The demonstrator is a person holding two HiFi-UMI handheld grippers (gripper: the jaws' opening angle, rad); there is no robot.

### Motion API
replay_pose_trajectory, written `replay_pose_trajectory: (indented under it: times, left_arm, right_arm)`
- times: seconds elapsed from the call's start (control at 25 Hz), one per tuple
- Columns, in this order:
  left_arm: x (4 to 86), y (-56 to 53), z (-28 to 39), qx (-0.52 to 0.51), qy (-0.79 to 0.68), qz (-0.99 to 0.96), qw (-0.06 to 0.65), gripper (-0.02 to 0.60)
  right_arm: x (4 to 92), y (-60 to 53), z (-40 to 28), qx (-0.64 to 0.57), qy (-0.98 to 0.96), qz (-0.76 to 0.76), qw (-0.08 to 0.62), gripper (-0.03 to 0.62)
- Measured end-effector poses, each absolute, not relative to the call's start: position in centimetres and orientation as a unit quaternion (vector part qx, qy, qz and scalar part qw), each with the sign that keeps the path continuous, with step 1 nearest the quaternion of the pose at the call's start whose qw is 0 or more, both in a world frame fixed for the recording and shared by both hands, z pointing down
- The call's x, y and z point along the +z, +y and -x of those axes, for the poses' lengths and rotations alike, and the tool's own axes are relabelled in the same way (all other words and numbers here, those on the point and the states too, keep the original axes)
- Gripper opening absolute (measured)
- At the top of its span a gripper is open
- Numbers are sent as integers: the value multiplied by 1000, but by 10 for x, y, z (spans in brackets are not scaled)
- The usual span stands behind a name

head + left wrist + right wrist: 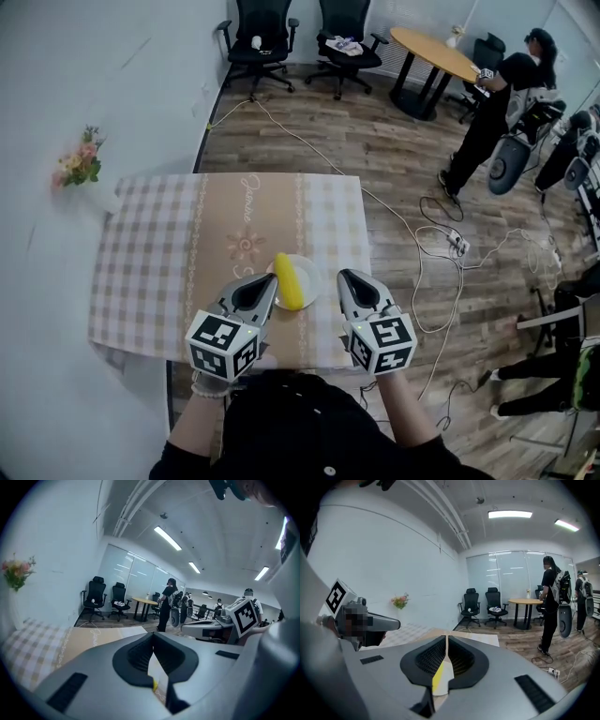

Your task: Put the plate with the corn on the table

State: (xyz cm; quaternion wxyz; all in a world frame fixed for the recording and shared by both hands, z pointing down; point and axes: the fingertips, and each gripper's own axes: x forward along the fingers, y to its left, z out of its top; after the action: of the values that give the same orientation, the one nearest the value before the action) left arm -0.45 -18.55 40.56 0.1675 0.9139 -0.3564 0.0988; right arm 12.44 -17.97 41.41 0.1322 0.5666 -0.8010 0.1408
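A white plate (310, 271) with a yellow corn cob (288, 279) lies on the checked tablecloth (150, 253) near the table's front edge. My left gripper (272, 281) reaches over the plate's left rim, and my right gripper (343, 275) sits just off its right rim. Both have their jaws shut, and I see nothing clamped between the pads. In the left gripper view the left gripper (153, 634) shows a sliver of plate (157, 667) below its jaws. Under the closed right gripper (447, 638), the right gripper view shows corn (438, 677) and plate (446, 679).
A small bunch of flowers (80, 164) hangs on the wall at left. Cables (422, 244) trail over the wooden floor to the right of the table. Farther back are two office chairs (262, 37), a round table (436, 52) and a standing person (497, 108).
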Motion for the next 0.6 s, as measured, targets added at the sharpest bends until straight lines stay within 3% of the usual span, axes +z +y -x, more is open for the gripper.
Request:
replay_pose_trajectory:
  times: [0.6]
  left_arm:
    - [358,-154,-6,93,-338,-929,116,15]
  right_arm:
    - [356,-153,-130,102,-808,-572,97,48]
